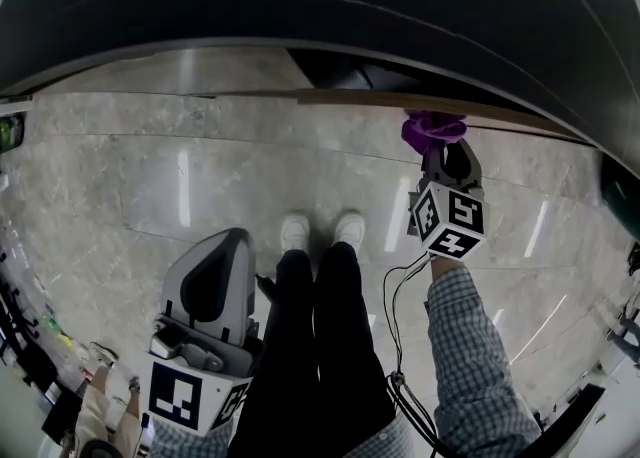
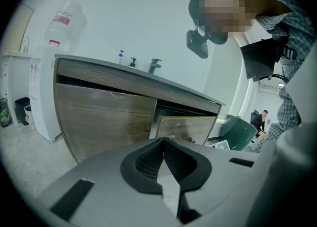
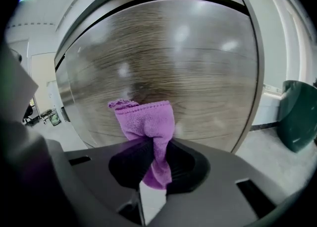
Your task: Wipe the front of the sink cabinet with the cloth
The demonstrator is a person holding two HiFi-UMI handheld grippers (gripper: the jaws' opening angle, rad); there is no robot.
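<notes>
A purple cloth (image 3: 147, 122) is pinched between the jaws of my right gripper (image 3: 154, 159), which is shut on it. The cloth's free end lies against or just short of the wood-grain front of the sink cabinet (image 3: 168, 57). In the head view the right gripper (image 1: 440, 151) reaches forward with the cloth (image 1: 433, 129) at the cabinet's lower edge (image 1: 400, 99). My left gripper (image 1: 225, 246) hangs low beside the person's left leg, jaws together and empty. Its own view shows the left gripper (image 2: 163, 146) shut, with the cabinet (image 2: 104, 117) and a faucet (image 2: 154, 65) farther off.
The person's black trousers and white shoes (image 1: 320, 231) stand on a grey marble floor (image 1: 150, 186). A dark green bin (image 3: 297, 114) sits right of the cabinet. A white unit (image 2: 42, 92) stands at the cabinet's left end. Another person (image 2: 260, 119) sits far back.
</notes>
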